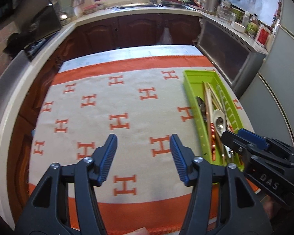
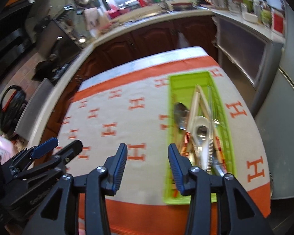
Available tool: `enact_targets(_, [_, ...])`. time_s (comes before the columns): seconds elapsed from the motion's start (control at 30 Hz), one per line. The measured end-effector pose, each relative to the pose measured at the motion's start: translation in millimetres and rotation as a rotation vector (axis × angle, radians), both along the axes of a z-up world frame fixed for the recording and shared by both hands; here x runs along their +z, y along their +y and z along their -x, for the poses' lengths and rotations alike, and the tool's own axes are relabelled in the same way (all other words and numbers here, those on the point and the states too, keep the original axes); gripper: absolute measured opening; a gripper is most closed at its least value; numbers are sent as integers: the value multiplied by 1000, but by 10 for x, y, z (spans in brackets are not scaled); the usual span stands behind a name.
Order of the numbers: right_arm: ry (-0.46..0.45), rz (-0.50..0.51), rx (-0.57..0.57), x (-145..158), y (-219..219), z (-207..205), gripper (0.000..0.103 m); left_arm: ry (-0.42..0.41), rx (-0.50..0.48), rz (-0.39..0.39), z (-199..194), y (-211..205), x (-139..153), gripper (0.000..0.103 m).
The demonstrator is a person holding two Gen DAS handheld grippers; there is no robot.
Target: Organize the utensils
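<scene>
Kitchen worktops and dark cabinets behind; table under a soft cream cloth with orange H motifs (image 1: 119, 121). Left gripper (image 1: 143, 157) wide, nothing between jaws, above bare cloth. Right gripper (image 2: 147, 166) likewise wide and empty. Long lime-green plastic tray (image 2: 188, 82) along the cloth's right edge holds pale wooden chopsticks (image 2: 196, 105), white ceramic spoon (image 2: 202, 120), steel spoon (image 2: 179, 111). Judgement: metal slick, ceramic chippable, chopsticks light; take handles mid-length. Tray rigid; pinch its rim.
</scene>
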State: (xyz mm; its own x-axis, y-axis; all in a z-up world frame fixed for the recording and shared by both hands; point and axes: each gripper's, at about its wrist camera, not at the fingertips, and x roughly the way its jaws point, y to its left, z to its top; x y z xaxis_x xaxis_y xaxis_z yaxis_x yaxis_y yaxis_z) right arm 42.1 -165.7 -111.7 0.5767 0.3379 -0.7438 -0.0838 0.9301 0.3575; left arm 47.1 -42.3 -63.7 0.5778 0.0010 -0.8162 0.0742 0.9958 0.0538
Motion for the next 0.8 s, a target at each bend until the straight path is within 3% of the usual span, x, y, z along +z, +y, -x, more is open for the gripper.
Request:
enact_targets(0.3, [-86,-1,67,375,430,201,48,-54,90,15,331,609,377,76])
enact_targets(0.53, [-164,59,56,538,587,381,49,-90,111,26,512,788,567,78])
enact_targets(0.8, [-171,80,48,552,639,437,49,-113,124,35,620,885,643,78])
